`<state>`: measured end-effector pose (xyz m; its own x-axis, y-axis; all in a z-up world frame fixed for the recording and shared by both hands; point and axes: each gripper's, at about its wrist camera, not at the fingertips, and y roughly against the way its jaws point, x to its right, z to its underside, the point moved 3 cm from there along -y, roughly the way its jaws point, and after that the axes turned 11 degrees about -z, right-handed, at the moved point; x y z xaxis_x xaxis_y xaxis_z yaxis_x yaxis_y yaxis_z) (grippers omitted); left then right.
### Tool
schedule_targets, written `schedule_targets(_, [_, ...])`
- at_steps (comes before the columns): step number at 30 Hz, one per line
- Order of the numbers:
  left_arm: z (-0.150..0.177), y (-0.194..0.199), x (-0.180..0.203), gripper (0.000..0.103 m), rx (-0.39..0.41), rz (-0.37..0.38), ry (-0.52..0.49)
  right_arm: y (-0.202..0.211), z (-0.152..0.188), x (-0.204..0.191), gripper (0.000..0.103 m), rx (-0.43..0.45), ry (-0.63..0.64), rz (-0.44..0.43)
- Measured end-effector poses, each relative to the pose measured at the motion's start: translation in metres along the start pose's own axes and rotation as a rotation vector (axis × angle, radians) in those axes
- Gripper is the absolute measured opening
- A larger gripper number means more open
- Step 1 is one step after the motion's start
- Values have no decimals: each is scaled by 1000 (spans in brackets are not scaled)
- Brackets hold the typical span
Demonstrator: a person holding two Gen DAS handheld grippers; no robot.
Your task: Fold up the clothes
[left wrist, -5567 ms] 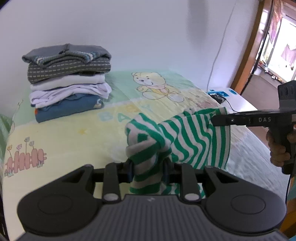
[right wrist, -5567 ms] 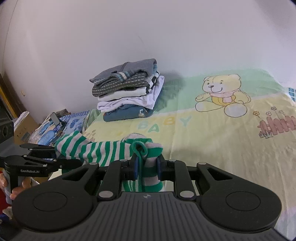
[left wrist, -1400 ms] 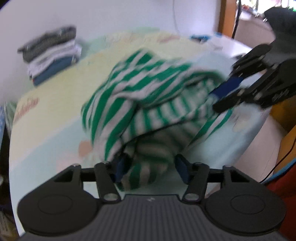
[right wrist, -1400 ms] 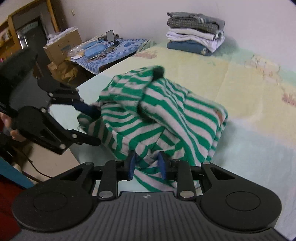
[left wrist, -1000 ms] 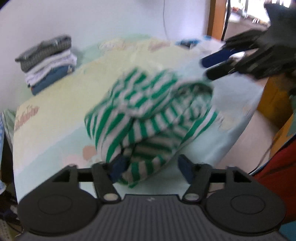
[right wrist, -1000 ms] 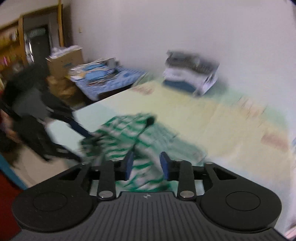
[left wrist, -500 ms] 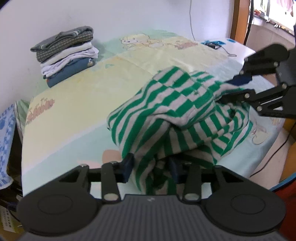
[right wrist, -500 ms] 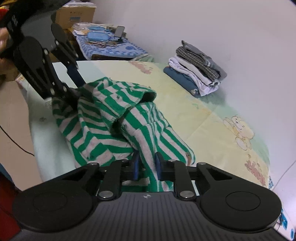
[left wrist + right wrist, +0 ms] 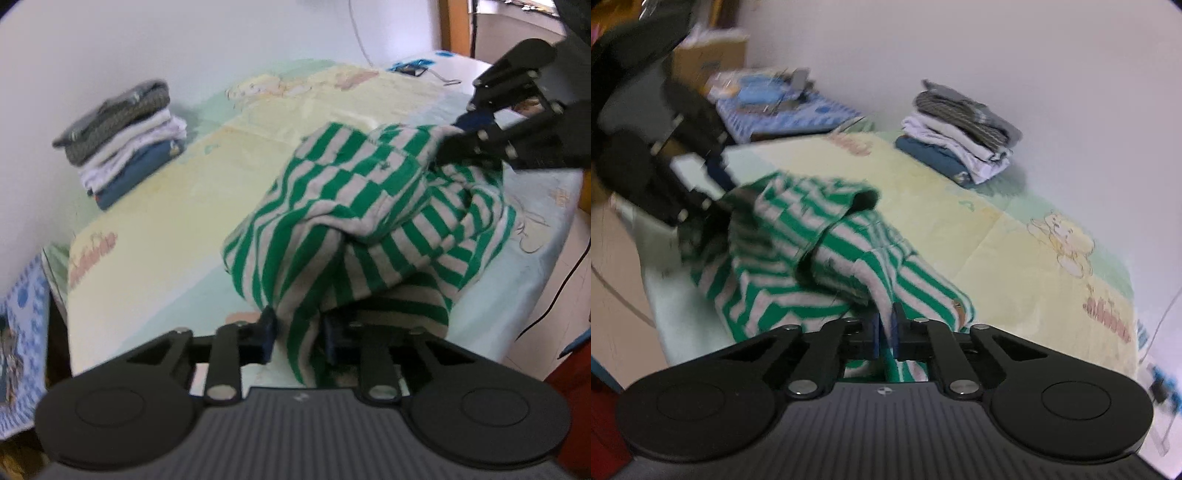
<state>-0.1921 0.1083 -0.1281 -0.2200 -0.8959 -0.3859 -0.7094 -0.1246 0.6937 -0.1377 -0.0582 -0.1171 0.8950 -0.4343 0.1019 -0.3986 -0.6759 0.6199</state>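
Observation:
A green and white striped garment (image 9: 369, 206) lies bunched in a heap near the front edge of the bed. In the left wrist view my left gripper (image 9: 298, 338) has a fold of it between its pads, and the jaws are closing on that fold. My right gripper (image 9: 884, 334) is shut on a thin edge of the same garment (image 9: 798, 243) at the heap's other side. Each gripper shows in the other's view: the right gripper (image 9: 448, 142) at the upper right, the left gripper (image 9: 726, 188) at the left, both blurred.
A stack of folded clothes (image 9: 122, 136) sits at the far side of the bed by the white wall, also as the stack (image 9: 964, 129). The bed sheet (image 9: 166, 221) has cartoon prints. A cluttered side table (image 9: 775, 107) stands beyond the bed; a cable (image 9: 554, 295) hangs off the edge.
Both grippers held the garment up, let it drop in a heap on the bed and stood open. Now both have come down and narrowed their jaws onto folds of it.

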Motion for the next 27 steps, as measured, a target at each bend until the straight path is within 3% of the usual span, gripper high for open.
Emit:
schedule_targets(5, [1, 20, -12, 23, 33, 3, -19, 34, -10, 9, 4, 46, -53, -35])
schedule_targets(10, [14, 32, 1, 26, 55, 26, -86, 47, 4, -14, 4, -33, 47, -83])
schedule_targets(14, [29, 11, 24, 26, 24, 27, -160, 23, 23, -31, 6, -84, 50, -109])
schedule_targets(16, [35, 0, 33, 25, 26, 1, -206, 5, 31, -38, 8, -96, 82, -77])
schedule_targets(18, [32, 2, 32, 25, 32, -4, -218, -8, 34, -40, 11, -106, 106, -40])
schedule_targets(20, [27, 11, 25, 30, 42, 1, -204, 2, 27, -38, 16, -108, 114, -56])
schedule_targets(24, [23, 16, 19, 30, 50, -16, -191, 42, -1, -24, 20, -5, -21, -193])
schedule_targets(27, [24, 11, 25, 30, 45, -31, -223, 51, -21, -25, 37, 74, -115, -293])
